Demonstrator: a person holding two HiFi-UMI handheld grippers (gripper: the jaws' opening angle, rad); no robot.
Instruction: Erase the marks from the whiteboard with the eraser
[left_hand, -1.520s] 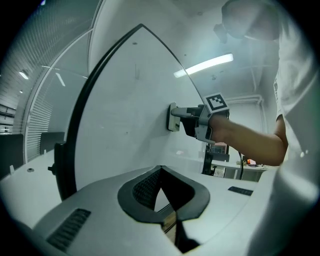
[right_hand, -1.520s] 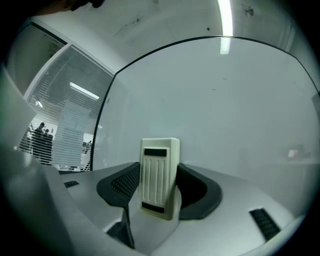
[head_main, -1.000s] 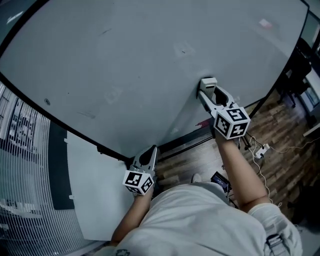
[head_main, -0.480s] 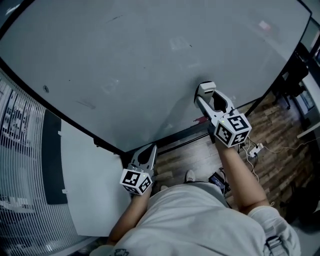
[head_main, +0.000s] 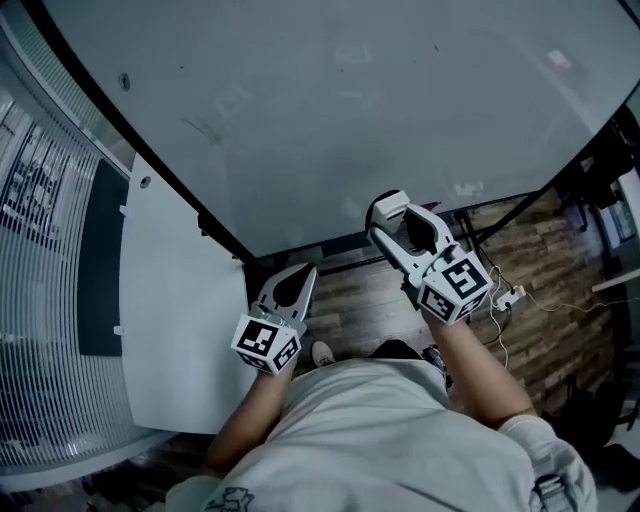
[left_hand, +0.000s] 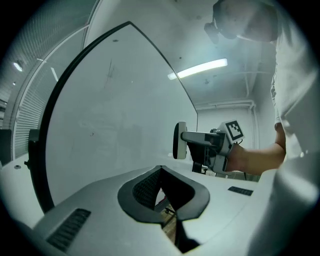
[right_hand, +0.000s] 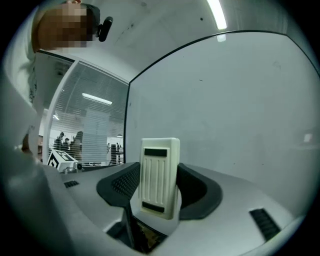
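The big whiteboard (head_main: 330, 110) in its black frame fills the top of the head view. It carries faint marks (head_main: 212, 130) and a pale pink smudge (head_main: 560, 60). My right gripper (head_main: 388, 214) is shut on the white ribbed eraser (head_main: 390, 209), which sits at the board's lower edge. In the right gripper view the eraser (right_hand: 159, 177) stands upright between the jaws, with the whiteboard (right_hand: 225, 110) beyond it. My left gripper (head_main: 302, 272) hangs lower left, shut and empty. Its own view shows the tips (left_hand: 161, 172) together and the eraser (left_hand: 179, 140) off to the right.
A white panel (head_main: 170, 330) and slatted blinds (head_main: 40, 300) stand at the left. The wooden floor (head_main: 355, 300) below holds a power strip with cables (head_main: 510, 297). Black stand legs (head_main: 505, 212) and dark furniture (head_main: 612, 180) are at the right.
My right gripper has carried the eraser down the board to its lower edge and a little left. The head view has shifted toward the board's bottom. My left gripper stays put.
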